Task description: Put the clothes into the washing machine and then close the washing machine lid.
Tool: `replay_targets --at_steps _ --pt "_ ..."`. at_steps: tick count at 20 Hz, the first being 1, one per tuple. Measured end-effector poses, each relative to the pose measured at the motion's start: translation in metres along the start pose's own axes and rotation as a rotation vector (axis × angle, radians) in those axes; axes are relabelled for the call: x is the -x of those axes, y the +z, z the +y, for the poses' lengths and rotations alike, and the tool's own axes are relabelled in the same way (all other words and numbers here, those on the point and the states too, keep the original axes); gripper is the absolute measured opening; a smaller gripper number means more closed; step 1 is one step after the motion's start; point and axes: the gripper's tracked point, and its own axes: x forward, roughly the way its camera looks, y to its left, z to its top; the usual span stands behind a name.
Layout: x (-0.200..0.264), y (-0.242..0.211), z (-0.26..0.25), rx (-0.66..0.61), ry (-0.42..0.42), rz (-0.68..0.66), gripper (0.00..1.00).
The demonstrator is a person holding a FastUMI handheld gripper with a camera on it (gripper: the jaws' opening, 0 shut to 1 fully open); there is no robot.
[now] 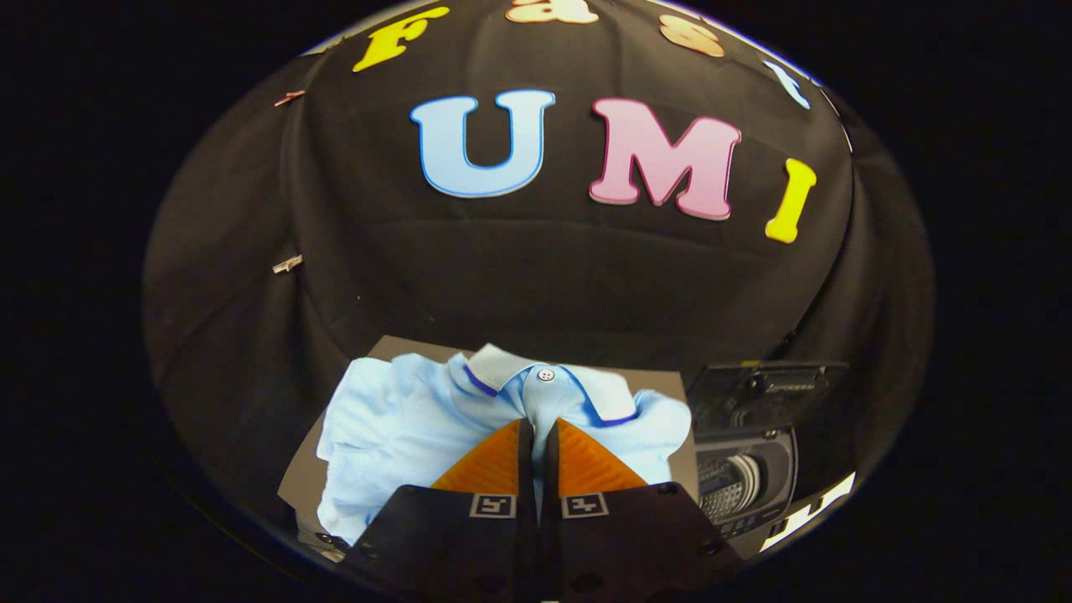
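Pinching my gripper [537, 435] on the light blue polo shirt [402, 427] below its collar button, just beside the open washing machine [741, 477]; such a thin pinch could slip when lifted.

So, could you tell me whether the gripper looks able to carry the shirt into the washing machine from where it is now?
Probably yes. The gripper is shut on the light blue polo shirt just below its collar, and the washing machine stands beside it with its lid raised and the drum open, with nothing visible between.

The fingers [578, 456] hide the shirt's [394, 427] front below its collar.
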Motion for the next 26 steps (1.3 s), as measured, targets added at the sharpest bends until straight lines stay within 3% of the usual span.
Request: replay_targets --at_steps 4,13,16,26 --pt "0.044 0.037 -0.031 0.041 -0.023 -0.147 0.05" --pt "0.102 0.09 -0.139 0.134 -0.204 -0.332 0.05" --pt "0.104 0.09 -0.172 0.132 -0.251 -0.337 0.05" --pt "0.078 0.042 -0.283 0.008 -0.283 -0.292 0.05"
